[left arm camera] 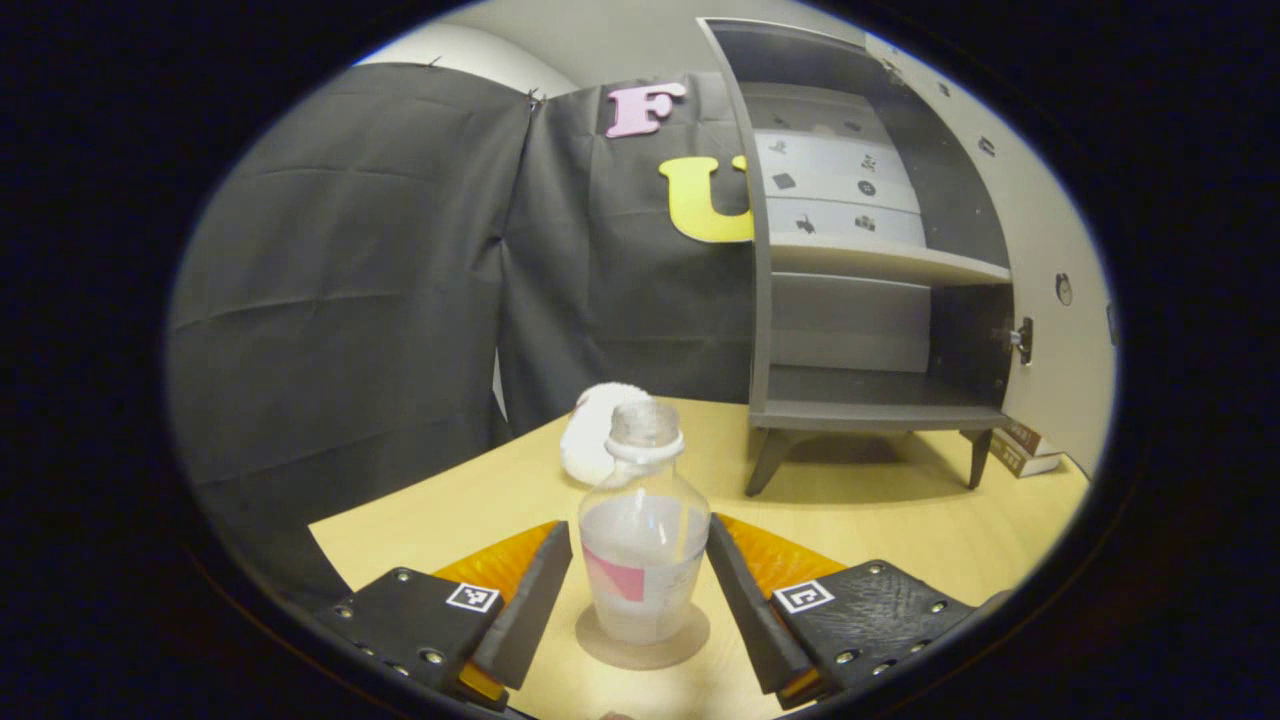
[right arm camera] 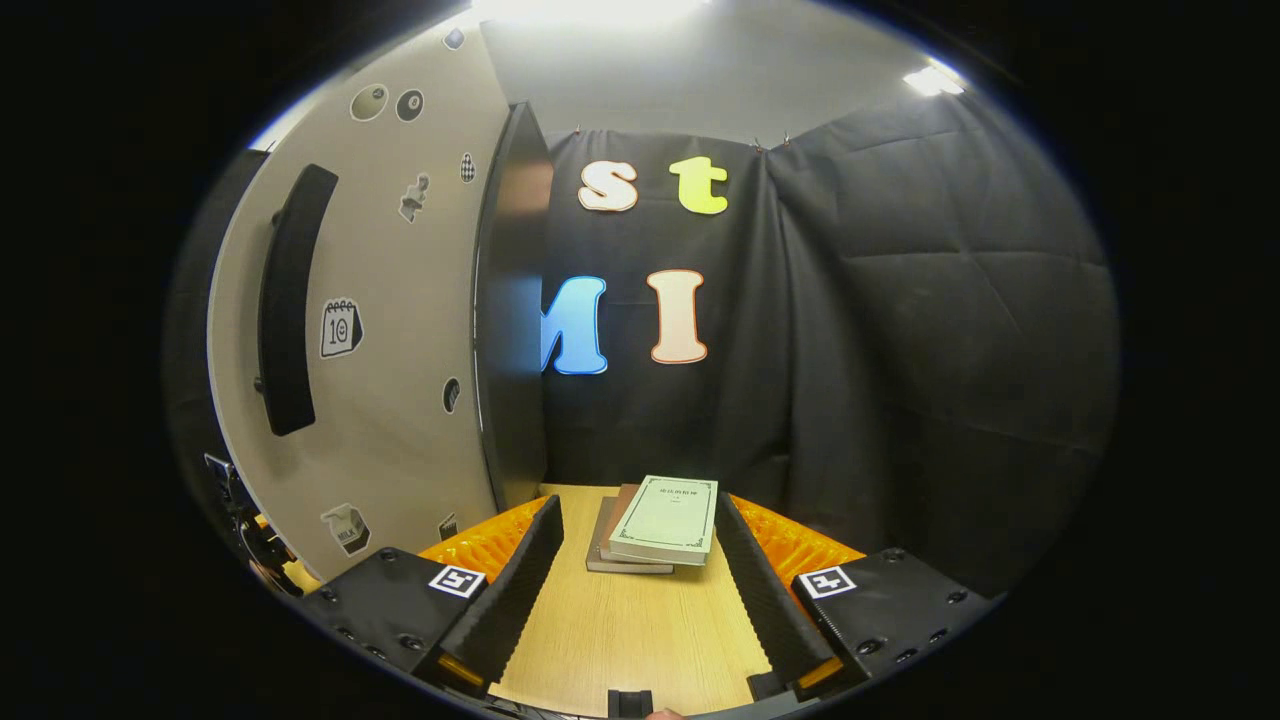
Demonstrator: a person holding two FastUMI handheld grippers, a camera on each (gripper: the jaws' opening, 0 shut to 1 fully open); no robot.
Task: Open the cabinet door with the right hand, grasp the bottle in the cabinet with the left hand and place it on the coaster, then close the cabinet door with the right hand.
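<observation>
Two fingers of the left gripper [left arm camera: 640,590] flank the bottle [left arm camera: 644,540] at lower centre of the left gripper view, spread just wider than it, with thin gaps on both sides. That bottle stands upright on the coaster [left arm camera: 642,640] on the table [left arm camera: 860,520]. At upper right the cabinet [left arm camera: 860,260] stands open. In the right gripper view, the right gripper [right arm camera: 635,570] gapes wide and empty, books [right arm camera: 655,525] beyond, the cabinet door [right arm camera: 400,330] at left.

My clear bottle [left arm camera: 644,540] stands upright on the round coaster [left arm camera: 643,640]; the grey cabinet [left arm camera: 870,270] behind has its door [right arm camera: 400,320] open.
</observation>
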